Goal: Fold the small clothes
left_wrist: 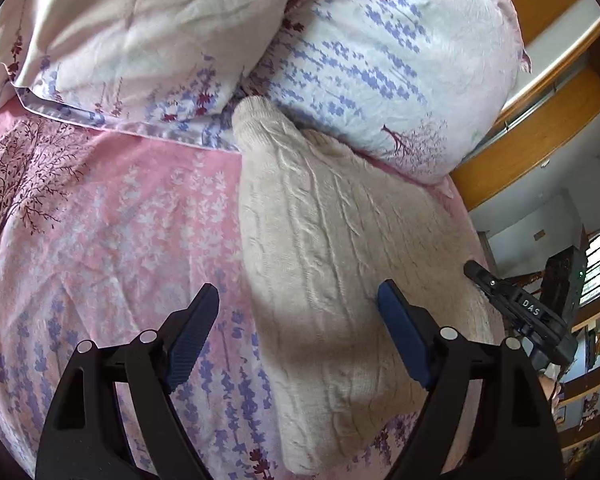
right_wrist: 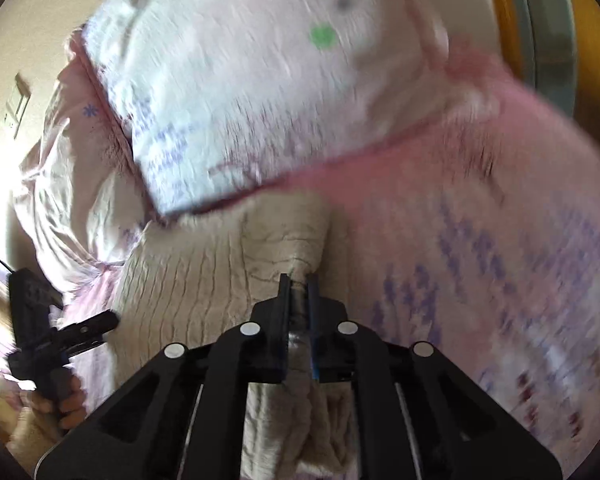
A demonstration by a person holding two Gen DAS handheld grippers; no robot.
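Fold step underway: right gripper [right_wrist: 298, 280] pinches bunched sleeve of cream sweater [left_wrist: 324, 240] below the pillow [left_wrist: 380, 60]; left gripper [left_wrist: 296, 300] spread, empty. Next: carry sleeve across.

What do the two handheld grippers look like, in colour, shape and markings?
The left gripper and the right gripper share one design: black angular plastic frames, round silver pivot pins, and blue ribbed pads lining the fingers. One body carries white lettering "DAS".
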